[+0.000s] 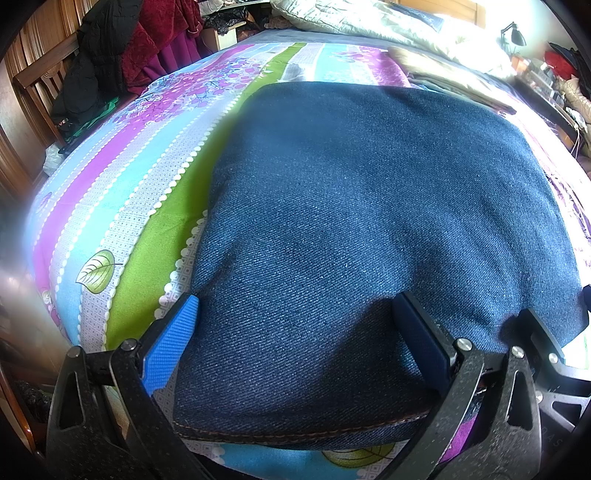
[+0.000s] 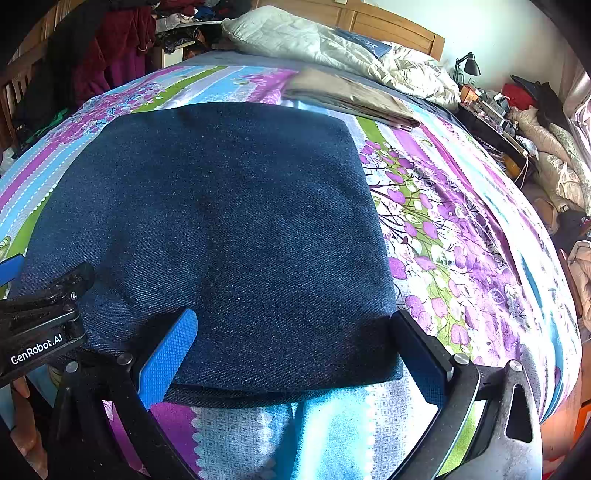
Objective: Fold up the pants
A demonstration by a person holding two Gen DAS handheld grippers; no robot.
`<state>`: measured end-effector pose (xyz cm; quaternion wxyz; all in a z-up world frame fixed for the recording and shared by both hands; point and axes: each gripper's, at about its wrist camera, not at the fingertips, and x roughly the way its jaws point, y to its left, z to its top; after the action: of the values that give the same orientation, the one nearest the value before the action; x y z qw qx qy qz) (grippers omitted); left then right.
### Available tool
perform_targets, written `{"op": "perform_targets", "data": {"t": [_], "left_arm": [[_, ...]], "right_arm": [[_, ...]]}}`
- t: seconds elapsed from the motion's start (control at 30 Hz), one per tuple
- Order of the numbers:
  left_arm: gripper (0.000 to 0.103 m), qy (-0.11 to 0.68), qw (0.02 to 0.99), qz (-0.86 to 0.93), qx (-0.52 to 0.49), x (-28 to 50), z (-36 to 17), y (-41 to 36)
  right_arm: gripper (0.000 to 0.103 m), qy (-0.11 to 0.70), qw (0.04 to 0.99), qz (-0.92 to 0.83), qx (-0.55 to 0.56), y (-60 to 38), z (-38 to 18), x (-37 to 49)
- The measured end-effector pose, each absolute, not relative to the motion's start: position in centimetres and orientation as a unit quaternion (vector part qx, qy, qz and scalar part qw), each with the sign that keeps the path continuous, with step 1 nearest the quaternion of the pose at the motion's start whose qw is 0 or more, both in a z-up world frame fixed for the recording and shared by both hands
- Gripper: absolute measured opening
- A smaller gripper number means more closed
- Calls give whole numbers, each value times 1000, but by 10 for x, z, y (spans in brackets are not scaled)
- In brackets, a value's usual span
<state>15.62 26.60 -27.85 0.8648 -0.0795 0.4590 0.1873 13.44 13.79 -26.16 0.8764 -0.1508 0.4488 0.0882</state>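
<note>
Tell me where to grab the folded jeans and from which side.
Grip the near stitched edge of the folded jeans, coming in low from the bed's near side. That edge is thick, lies flat on the bedsheet, and both the left gripper and right gripper already stand open around it.

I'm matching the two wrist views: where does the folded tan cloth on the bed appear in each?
Left wrist view: folded tan cloth at upper right, just beyond the jeans.
Right wrist view: folded tan cloth at upper centre-right, beyond the jeans' far right corner.
Shared landmark: black desk lamp.
</note>
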Motion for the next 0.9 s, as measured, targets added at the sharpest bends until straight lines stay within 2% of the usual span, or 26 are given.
{"op": "perform_targets", "data": {"t": [0.9], "left_arm": [[103,468,860,184,-90,159,-276,267]], "right_arm": [[103,479,865,93,-114,137,-259,147]]}}
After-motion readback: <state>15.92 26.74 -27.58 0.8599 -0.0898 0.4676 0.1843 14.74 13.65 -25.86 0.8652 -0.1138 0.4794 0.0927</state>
